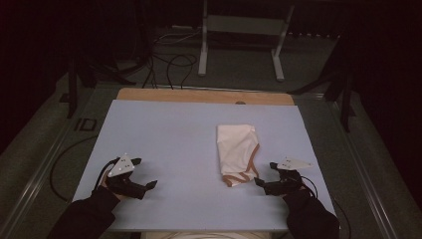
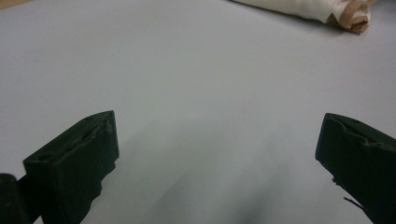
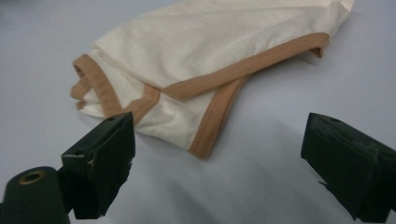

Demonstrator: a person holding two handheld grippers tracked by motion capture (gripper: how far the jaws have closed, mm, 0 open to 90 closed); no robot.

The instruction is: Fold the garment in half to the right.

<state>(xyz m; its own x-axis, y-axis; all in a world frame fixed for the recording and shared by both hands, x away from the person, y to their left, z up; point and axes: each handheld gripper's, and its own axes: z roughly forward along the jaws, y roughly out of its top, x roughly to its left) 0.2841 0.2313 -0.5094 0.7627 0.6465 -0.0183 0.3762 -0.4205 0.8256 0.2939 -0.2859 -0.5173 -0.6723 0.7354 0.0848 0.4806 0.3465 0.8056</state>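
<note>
A folded cream garment with tan trim [image 1: 237, 152] lies right of centre on the pale blue table top [image 1: 169, 134]. My right gripper [image 1: 265, 174] rests just right of its near end, open, jaws wide with nothing between them; in the right gripper view the garment [image 3: 210, 56] lies just beyond its jaws. My left gripper [image 1: 144, 173] sits at the near left of the table, open over bare surface. From the left gripper view the garment [image 2: 313, 10] is far off at the top right.
A wooden strip [image 1: 204, 96] edges the table's far side. Beyond it on the floor stand a white metal frame [image 1: 241, 37] and loose black cables [image 1: 169, 64]. Dark stands flank both sides.
</note>
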